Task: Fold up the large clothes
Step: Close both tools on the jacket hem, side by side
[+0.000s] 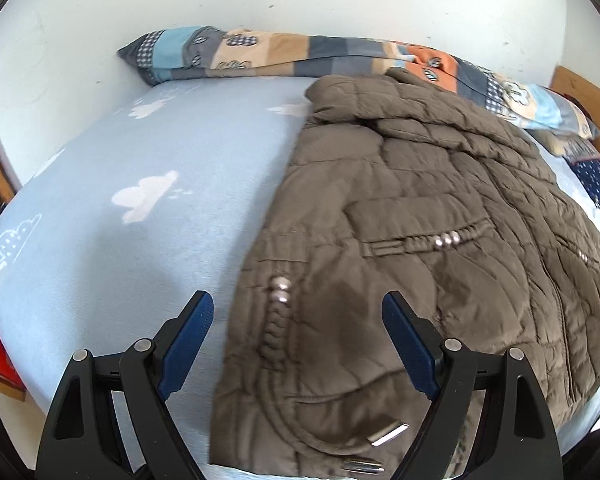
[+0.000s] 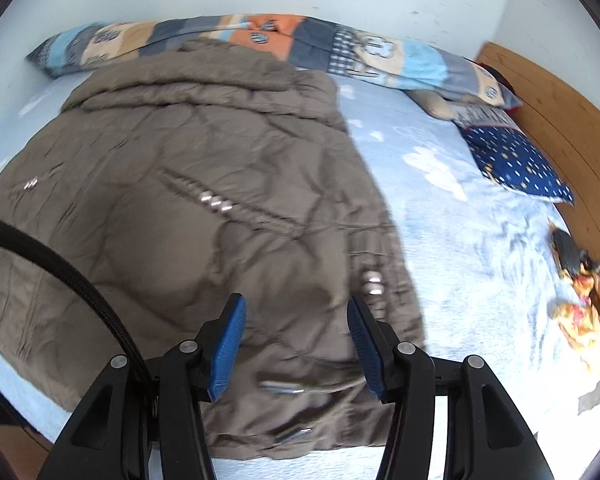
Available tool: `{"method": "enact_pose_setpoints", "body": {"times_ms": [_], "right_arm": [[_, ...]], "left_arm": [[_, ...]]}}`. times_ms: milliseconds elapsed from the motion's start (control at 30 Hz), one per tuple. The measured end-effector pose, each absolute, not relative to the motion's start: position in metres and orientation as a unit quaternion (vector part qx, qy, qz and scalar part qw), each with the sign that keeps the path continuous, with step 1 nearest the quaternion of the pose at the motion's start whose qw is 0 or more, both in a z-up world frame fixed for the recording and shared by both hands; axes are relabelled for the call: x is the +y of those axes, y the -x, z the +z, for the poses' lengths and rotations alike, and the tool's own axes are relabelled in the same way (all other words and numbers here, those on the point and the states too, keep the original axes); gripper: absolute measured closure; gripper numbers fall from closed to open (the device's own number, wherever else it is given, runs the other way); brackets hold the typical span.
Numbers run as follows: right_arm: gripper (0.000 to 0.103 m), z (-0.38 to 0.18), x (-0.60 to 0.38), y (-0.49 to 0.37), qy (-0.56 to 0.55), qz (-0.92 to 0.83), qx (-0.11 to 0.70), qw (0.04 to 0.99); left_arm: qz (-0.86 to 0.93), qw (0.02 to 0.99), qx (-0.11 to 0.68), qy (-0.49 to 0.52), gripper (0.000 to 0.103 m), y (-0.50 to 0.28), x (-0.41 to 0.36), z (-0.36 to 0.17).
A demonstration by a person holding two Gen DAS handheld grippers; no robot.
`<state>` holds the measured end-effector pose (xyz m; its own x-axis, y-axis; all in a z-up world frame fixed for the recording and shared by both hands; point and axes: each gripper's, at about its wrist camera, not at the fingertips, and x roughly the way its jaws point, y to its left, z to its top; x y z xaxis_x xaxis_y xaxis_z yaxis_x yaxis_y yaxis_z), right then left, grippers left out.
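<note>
Blue-padded fingers of the left tool stand spread wide and hold nothing, hovering over the near left hem of the brown quilted jacket, while the right tool is likewise open and empty above the jacket's near right hem, with a black cable crossing the fabric to its left. Beyond them the jacket lies spread flat on the bed with its pale blue cloud-print sheet, hem at the near edge and collar reaching the patchwork pillow along the far edge by the wall. Toward the bed's right side lie a navy dotted cushion and a small crumpled yellow-orange cloth beside the wooden bed frame.
</note>
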<state>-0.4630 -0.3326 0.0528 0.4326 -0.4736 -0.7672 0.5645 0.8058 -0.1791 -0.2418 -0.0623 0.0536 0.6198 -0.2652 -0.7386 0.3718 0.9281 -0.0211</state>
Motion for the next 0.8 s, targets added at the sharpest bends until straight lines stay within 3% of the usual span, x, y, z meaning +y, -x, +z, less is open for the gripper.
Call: {"method": "enact_pose_setpoints", "body": {"times_ms": [200, 367, 500, 800], "right_arm": [[0.038, 0.060, -0.364, 0.480, -0.096, -0.334, 0.423, 0.837], [0.027, 0.061, -0.422, 0.515, -0.257, -0.303, 0.388, 0.832], [0.027, 0.039, -0.456, 0.542, -0.398, -0.246, 0.360, 0.807], [0.027, 0.016, -0.443, 0.531, -0.457, -0.188, 0.376, 0.783]], "left_arm": [[-0.154, 0.893, 0.421, -0.035, 0.018, 0.226, -0.042, 0.052], [-0.167, 0.861, 0.479, 0.030, 0.018, 0.205, -0.012, 0.046], [-0.200, 0.819, 0.527, 0.107, 0.018, 0.191, 0.012, 0.040], [-0.227, 0.778, 0.564, 0.157, 0.018, 0.184, 0.030, 0.025]]}}
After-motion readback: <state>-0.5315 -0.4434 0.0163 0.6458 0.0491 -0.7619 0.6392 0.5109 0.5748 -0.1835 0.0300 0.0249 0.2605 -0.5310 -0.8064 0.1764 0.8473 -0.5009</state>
